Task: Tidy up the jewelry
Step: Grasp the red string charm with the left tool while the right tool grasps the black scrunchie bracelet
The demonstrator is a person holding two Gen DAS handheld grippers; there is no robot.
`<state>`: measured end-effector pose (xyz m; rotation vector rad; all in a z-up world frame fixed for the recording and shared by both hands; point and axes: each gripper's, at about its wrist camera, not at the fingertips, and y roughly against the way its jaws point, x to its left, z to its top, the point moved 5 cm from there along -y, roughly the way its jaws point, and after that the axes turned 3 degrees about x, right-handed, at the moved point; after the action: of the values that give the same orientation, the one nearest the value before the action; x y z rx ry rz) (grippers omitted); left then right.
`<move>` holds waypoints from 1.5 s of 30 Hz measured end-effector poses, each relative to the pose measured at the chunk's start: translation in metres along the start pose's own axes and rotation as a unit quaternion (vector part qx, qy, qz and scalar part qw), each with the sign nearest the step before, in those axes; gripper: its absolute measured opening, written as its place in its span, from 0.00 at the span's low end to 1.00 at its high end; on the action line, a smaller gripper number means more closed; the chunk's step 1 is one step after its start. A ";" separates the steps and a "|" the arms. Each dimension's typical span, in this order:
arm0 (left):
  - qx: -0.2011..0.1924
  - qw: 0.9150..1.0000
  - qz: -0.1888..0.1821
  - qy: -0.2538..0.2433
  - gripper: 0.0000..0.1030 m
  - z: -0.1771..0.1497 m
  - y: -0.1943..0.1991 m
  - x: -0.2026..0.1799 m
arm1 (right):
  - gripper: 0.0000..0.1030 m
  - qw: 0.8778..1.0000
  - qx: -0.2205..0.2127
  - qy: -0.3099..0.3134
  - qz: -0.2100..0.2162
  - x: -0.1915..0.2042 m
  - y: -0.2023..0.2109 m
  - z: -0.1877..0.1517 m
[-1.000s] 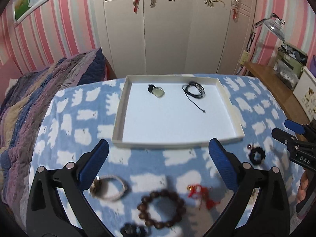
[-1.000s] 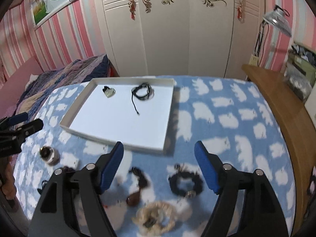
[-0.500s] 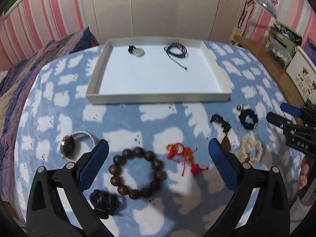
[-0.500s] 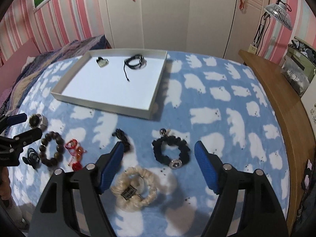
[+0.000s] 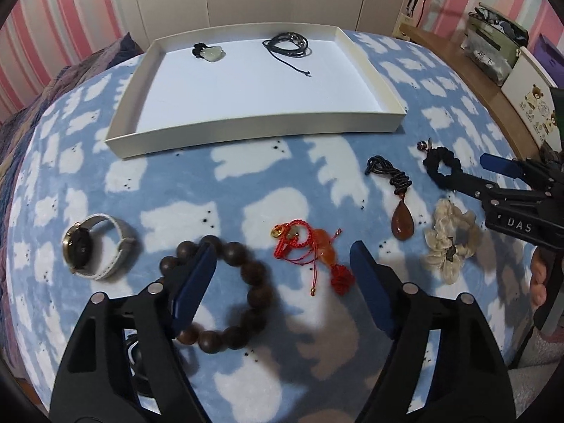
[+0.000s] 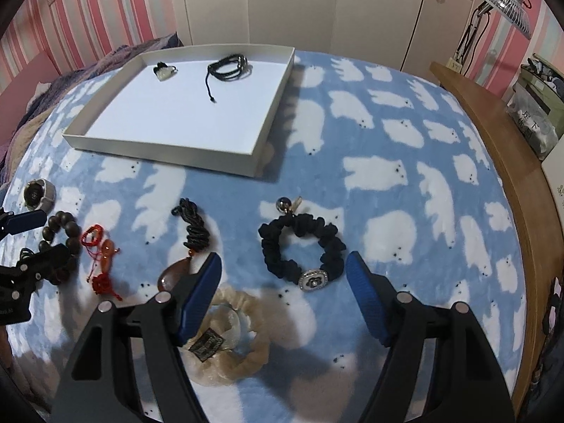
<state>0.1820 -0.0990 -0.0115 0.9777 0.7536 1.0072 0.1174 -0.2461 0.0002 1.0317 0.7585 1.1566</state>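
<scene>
1. My left tongs (image 5: 282,275) hang over the near blanket (image 5: 246,183), jaws closing with nothing pinched. The bead bracelet (image 5: 225,292) lies flat under the left pad; the red knot charm (image 5: 310,257) sits between the pads, long axis running far-left to near-right.
2. Left of them the watch (image 5: 95,246) lies on its side, dial facing left.
3. The amber pendant (image 5: 402,224) points its drop toward me, cord trailing far-left.
4. My right tongs (image 6: 283,289) stand apart, gripping nothing. The black scrunchie (image 6: 303,246) lies flat just beyond the pads; the cream scrunchie (image 6: 229,338) lies under the left pad.
5. The tray (image 6: 169,148) sits far left, mostly bare, pale pendant (image 6: 164,70) and black cord (image 6: 229,65) along its far edge.
6. Open blanket runs right to the wooden ledge (image 6: 511,176).
</scene>
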 end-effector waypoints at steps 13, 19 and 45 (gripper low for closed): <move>0.036 0.999 -0.017 0.002 0.50 0.011 -0.033 0.001 | 0.51 1.000 0.029 0.000 0.003 -0.002 -0.026 0.003; 0.071 0.997 -0.032 -0.003 0.31 0.012 -0.052 -0.005 | 0.43 0.999 0.036 -0.005 0.006 -0.004 -0.036 0.003; 0.072 0.997 -0.037 0.015 0.15 0.019 -0.057 0.005 | 0.22 0.998 0.047 -0.013 0.030 0.002 -0.053 0.007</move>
<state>0.2193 -0.1123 -0.0575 1.0529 0.8911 0.9156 0.1428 -0.2500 -0.0472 1.1526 0.7716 1.1644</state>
